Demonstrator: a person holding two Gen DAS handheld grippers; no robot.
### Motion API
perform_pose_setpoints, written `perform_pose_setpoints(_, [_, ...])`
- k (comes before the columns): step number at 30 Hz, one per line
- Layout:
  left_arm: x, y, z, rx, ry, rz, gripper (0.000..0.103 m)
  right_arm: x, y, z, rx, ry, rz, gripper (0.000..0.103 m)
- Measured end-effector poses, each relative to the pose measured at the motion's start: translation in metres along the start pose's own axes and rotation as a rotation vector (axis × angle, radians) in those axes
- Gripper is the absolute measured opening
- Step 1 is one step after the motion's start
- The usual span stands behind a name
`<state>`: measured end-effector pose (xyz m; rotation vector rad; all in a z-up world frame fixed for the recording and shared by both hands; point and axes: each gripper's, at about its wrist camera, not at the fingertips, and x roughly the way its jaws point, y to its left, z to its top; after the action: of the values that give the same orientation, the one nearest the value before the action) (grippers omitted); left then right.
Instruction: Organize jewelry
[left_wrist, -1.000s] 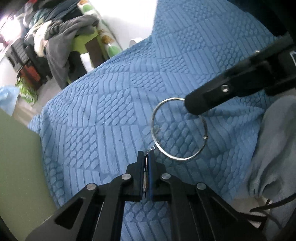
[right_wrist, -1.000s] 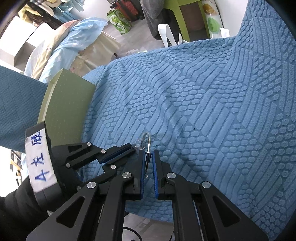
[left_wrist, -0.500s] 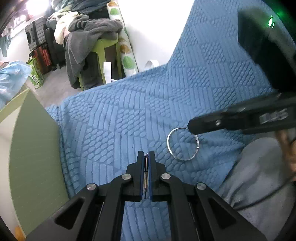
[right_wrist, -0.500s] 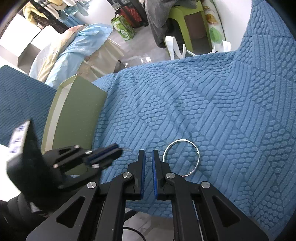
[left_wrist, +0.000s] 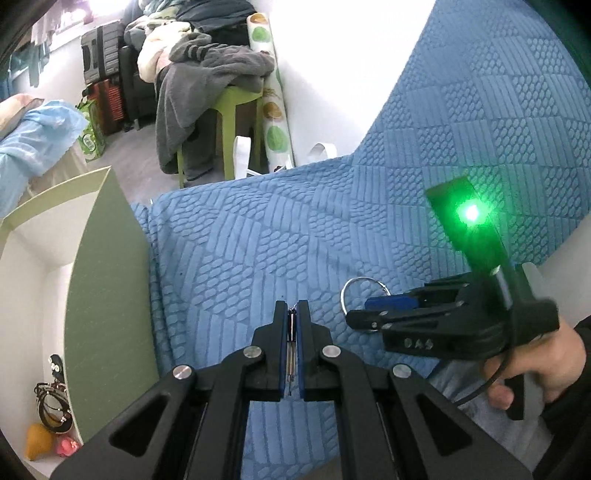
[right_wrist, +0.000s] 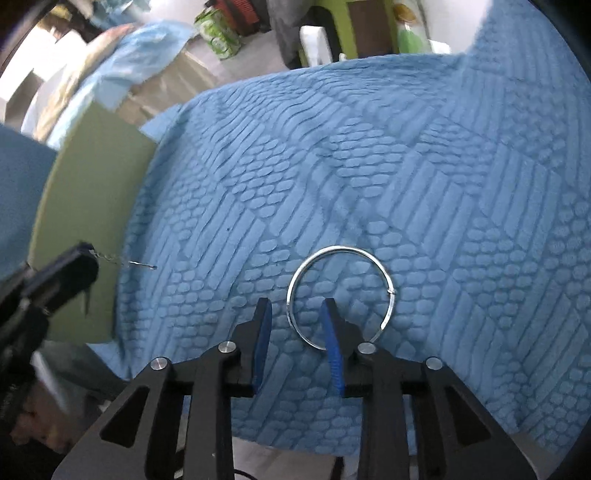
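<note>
A silver hoop ring lies flat on the blue textured bedspread. My right gripper is open just above it, its right finger inside the hoop; the hoop also shows in the left wrist view beside the right gripper. My left gripper is shut on a thin dark earring piece; in the right wrist view it sits at the left with a small chain and pin sticking out.
A green-and-white open box stands at the left edge of the bed, with dark bracelets and small coloured items inside. A green stool piled with clothes stands on the floor beyond.
My right gripper let go of the hoop, which dropped onto the bedspread, and has opened wide over it. My left gripper pulled away to the left, still holding the small earring piece.
</note>
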<state>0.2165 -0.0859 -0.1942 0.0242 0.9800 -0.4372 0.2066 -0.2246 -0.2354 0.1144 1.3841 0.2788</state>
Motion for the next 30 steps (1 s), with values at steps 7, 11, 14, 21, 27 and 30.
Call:
perform_pose_setpoints(7, [-0.006, 0.012, -0.001, -0.04, -0.003, 0.015, 0.0, 0.014, 0.036, -0.002, -0.183, 0.008, -0.169, 0.007])
perform_pose_setpoints(11, [-0.012, 0.015, 0.001, -0.05, -0.016, 0.022, 0.0, 0.01, 0.039, -0.003, -0.159, -0.005, -0.149, 0.002])
perform_pose_setpoints(14, [-0.021, 0.019, 0.004, -0.069, -0.028, 0.021, 0.001, -0.009, 0.039, 0.002, -0.128, -0.046, -0.119, 0.002])
perform_pose_setpoints(21, [-0.055, 0.034, 0.016, -0.121, -0.079, 0.032, 0.001, -0.068, 0.079, 0.026, -0.13, -0.176, -0.028, 0.002])
perform_pose_setpoints(27, [-0.085, 0.053, 0.023, -0.158, -0.117, 0.067, 0.001, -0.095, 0.104, 0.045, -0.152, -0.247, -0.025, 0.002])
perform_pose_setpoints(30, [-0.098, 0.061, 0.019, -0.174, -0.127, 0.076, 0.001, -0.08, 0.074, 0.043, -0.084, -0.228, -0.046, 0.003])
